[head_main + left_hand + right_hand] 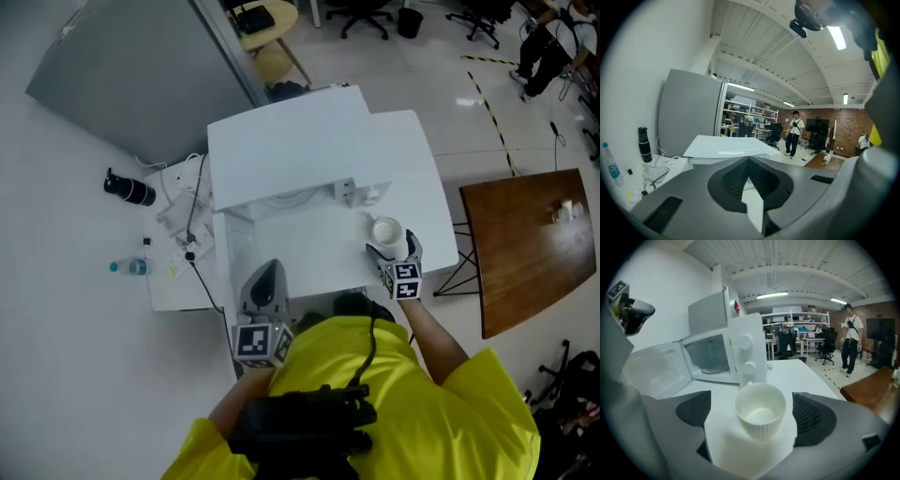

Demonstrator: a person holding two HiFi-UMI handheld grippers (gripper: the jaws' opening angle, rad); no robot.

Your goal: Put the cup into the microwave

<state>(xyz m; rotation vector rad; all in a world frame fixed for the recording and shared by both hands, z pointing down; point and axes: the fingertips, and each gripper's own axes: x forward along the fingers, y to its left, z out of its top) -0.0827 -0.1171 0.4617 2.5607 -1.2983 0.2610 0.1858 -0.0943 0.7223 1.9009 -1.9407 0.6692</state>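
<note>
A white ribbed cup [760, 409] stands upright on the white table [427, 202], just in front of the microwave's control panel [747, 355]. My right gripper [752, 412] is open, with a dark pad on either side of the cup and neither touching it. From the head view the cup [386, 231] sits right at that gripper [390, 247]. The white microwave [286, 150] has its door [654, 373] swung open to the left, and the cavity [708, 354] shows. My left gripper [269, 272] hovers at the table's near edge, shut and empty [749, 161].
A black bottle [129, 190], a water bottle [128, 267] and cables [187, 230] lie on the low white surface to the left. A brown wooden table [530, 244] stands to the right. A person [849, 336] stands far off among office chairs.
</note>
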